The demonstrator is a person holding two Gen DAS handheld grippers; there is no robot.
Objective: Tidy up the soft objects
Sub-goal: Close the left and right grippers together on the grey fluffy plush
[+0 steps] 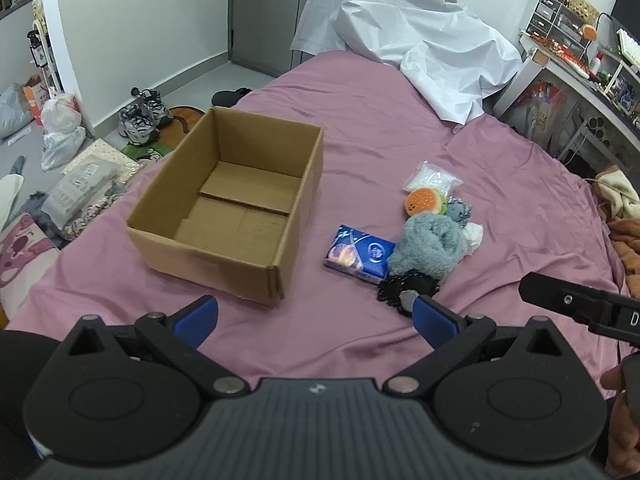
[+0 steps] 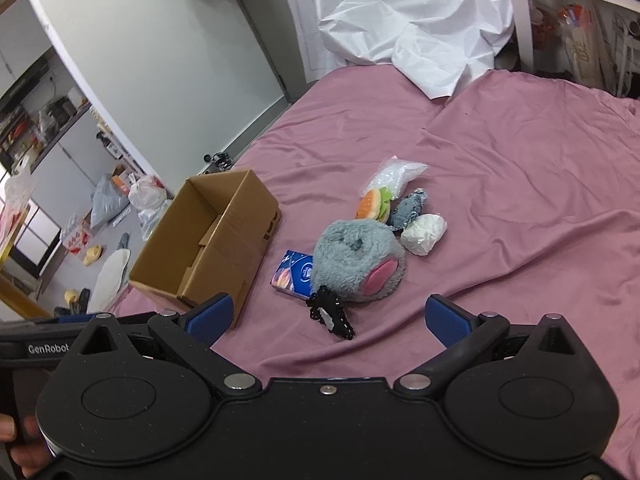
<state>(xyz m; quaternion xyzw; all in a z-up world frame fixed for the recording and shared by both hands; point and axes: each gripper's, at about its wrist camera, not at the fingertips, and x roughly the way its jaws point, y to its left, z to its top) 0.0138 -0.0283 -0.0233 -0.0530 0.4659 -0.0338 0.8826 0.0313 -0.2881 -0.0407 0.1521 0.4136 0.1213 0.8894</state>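
Note:
An open, empty cardboard box (image 1: pixel 208 236) (image 2: pixel 224 240) sits on the pink bedsheet (image 1: pixel 360 128). To its right lies a cluster: a blue tissue pack (image 1: pixel 358 254) (image 2: pixel 294 274), a grey fluffy plush (image 1: pixel 428 246) (image 2: pixel 356 258), a burger plush (image 1: pixel 424 202) (image 2: pixel 374 206), a clear bag of white beads (image 1: pixel 434 176) (image 2: pixel 396 174), a denim piece (image 2: pixel 410 208), a white wad (image 2: pixel 424 234) and a black lace item (image 1: pixel 406 290) (image 2: pixel 332 314). My left gripper (image 1: pixel 316 318) hangs open, near the box's front corner. My right gripper (image 2: pixel 330 318) is open above the black lace item.
A crumpled white sheet (image 1: pixel 408 32) covers the head of the bed. Shoes (image 1: pixel 142 116), bags and packages litter the floor to the left. A cluttered desk (image 1: pixel 580 52) stands on the right. Orange and beige blankets (image 1: pixel 624 216) lie at the bed's right edge.

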